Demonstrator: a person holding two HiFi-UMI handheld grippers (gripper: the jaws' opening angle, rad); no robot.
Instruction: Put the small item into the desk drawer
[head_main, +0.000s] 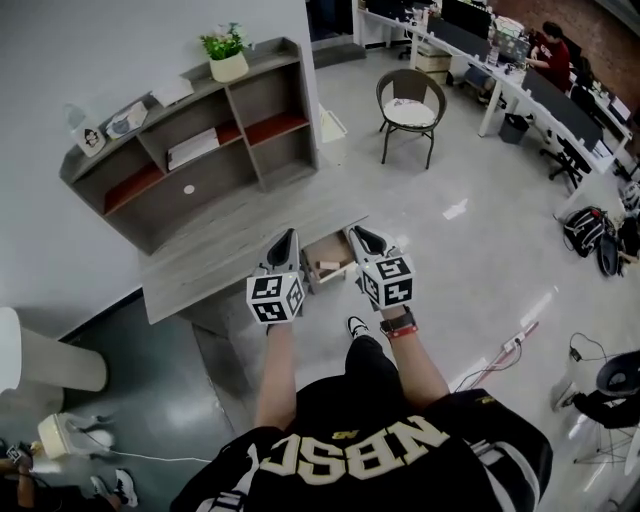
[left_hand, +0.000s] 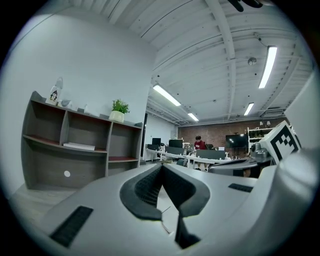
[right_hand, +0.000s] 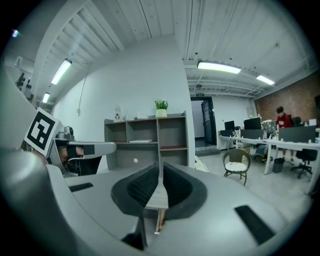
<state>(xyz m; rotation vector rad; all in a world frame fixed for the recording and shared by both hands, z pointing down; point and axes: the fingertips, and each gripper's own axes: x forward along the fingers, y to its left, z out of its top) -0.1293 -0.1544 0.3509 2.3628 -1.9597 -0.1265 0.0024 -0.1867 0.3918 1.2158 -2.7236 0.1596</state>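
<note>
Glossy grey floor (head_main: 480, 230) surrounds a desk (head_main: 220, 255) with a matte grey wood-grain top, set against a plain white wall (head_main: 100, 60). At the desk's front edge the drawer (head_main: 311, 272) stands pulled out, a shallow rectangular box with a pale wood lining. Inside it lies the small item (head_main: 327, 266), a pale tan piece whose exact shape is too small to make out. Neither gripper touches it.

Left gripper (head_main: 287, 236) hangs above the desk edge just left of the drawer. It has a smooth grey plastic shell, and its black ribbed pads are pressed together at the tips with nothing between them. Right gripper (head_main: 357, 233) hangs just right of the drawer. It is of the same build, with its ribbed pads a thin slit apart and nothing between them. Each carries a white cube with black square markers.

At the desk's far side stands a shelf unit (head_main: 200, 150) in the same grey grain, with open rectangular compartments and some boards faced red. On its top sits a potted plant (head_main: 226, 52) in a round cream pot. Well apart to the right, a round-backed wicker chair (head_main: 410, 100) on thin dark legs carries a white cushion.
</note>
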